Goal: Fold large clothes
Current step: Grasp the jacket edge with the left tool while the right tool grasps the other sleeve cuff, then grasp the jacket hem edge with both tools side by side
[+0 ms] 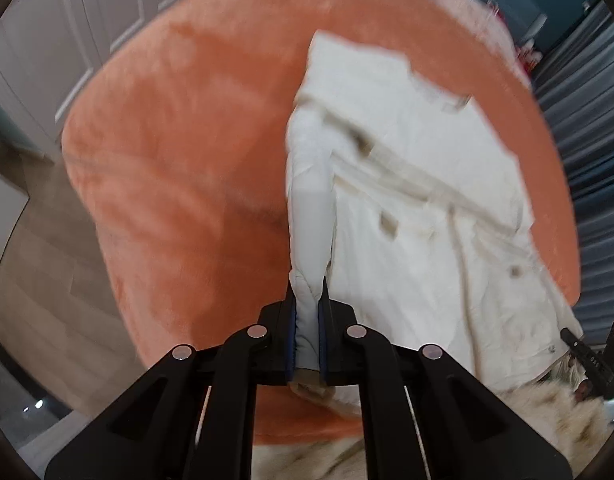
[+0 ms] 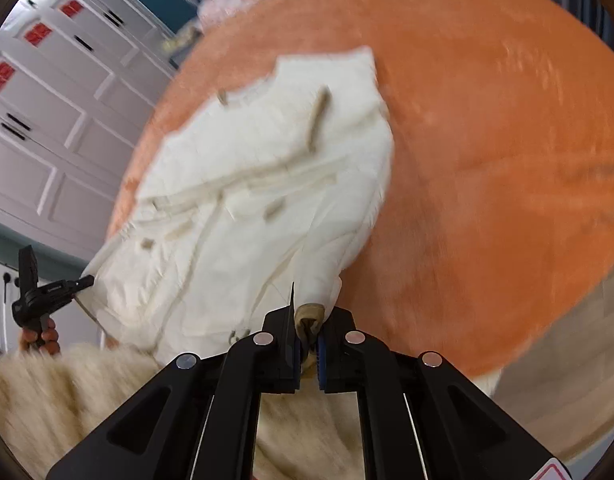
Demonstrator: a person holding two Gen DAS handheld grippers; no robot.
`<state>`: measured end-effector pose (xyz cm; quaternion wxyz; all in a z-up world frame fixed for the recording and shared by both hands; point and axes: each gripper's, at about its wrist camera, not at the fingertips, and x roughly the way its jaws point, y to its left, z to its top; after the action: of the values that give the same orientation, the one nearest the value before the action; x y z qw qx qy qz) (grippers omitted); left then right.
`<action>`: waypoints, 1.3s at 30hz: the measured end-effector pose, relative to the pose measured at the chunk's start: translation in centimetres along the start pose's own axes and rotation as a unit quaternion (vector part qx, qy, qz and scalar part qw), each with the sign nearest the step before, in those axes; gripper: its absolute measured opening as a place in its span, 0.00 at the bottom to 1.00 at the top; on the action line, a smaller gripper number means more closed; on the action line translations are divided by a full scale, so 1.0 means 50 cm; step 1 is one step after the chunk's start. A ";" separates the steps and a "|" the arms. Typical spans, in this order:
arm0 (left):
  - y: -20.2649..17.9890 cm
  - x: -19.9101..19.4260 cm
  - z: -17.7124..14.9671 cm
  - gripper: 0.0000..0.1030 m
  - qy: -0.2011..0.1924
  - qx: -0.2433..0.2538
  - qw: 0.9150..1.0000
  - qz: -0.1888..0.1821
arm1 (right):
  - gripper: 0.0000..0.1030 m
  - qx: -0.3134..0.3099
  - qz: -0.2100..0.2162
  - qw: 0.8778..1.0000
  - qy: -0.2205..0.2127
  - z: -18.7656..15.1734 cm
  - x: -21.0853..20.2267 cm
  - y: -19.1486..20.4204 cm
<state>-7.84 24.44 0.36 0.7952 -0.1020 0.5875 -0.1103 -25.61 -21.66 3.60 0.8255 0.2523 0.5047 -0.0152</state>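
We have a cream coat point(image 1: 419, 208) lying on an orange plush blanket point(image 1: 179, 168), and both of our tools are clenched on its fabric

In the left wrist view, the left gripper point(image 1: 307, 312) pinches a narrow fold of the coat's pale cloth between its blue-padded jaws; the fold runs taut from the jaws toward 12 o'clock, lifted off the blanket, and joins the body of the coat near the picture's middle. The rest of the garment spreads from 12 to 4 o'clock of the jaws, rumpled, with tan button tabs point(image 1: 389, 226) and stitched bands across it. At 4 o'clock, near the frame's edge, we see the black tip of the other tool beside the coat's hem

In the right wrist view, the right gripper point(image 2: 307, 330) is clamped on a bunched tan-edged corner of the coat point(image 2: 243, 200), which rises from the jaws toward 11 o'clock and fans out over the blanket point(image 2: 487, 140). At 9 o'clock the left gripper point(image 2: 81, 282) shows, gripping the coat's far edge, with a hand point(image 2: 43, 334) on its handle below

A shaggy beige fur throw point(image 2: 67, 392) fills the 7 o'clock corner. White panelled cabinet doors point(image 2: 55, 120) stand at 10 o'clock, some with red labels. Pale wood flooring point(image 1: 39, 264) shows at 9 o'clock in the left view. Both pictures are motion-blurred
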 end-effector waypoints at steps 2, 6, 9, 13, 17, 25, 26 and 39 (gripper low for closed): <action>-0.023 -0.029 0.052 0.07 -0.059 0.009 0.998 -0.009 | 0.05 -0.007 0.005 0.999 -0.045 0.045 -0.008 0.010; -0.065 -0.039 0.139 0.07 -0.131 0.028 0.991 -0.013 | 0.05 -0.008 0.011 0.989 -0.145 0.155 -0.002 0.015; -0.085 -0.018 0.205 0.08 -0.168 0.034 0.985 -0.005 | 0.05 0.003 0.002 0.980 -0.199 0.230 0.027 0.008; -0.118 0.038 0.304 0.08 -0.186 0.021 0.982 0.003 | 0.05 0.013 -0.020 0.974 -0.224 0.313 0.087 0.015; -0.132 0.115 0.381 0.09 -0.185 0.014 0.982 0.024 | 0.05 0.022 -0.033 0.973 -0.226 0.360 0.130 0.001; -0.141 0.217 0.437 0.19 -0.175 0.013 0.982 0.073 | 0.17 0.067 -0.019 0.970 -0.231 0.425 0.200 -0.015; -0.145 0.207 0.438 0.32 -0.191 0.014 0.977 0.090 | 0.18 0.075 -0.010 0.969 -0.235 0.429 0.198 -0.015; -0.134 0.222 0.489 0.85 -0.174 0.023 0.983 0.053 | 0.60 0.013 -0.073 0.963 -0.258 0.452 0.202 0.006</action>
<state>18.35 15.53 -0.74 0.8919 -0.0703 0.4424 -0.0622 -1.93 -28.85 3.42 0.9211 0.2129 0.2913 -0.1462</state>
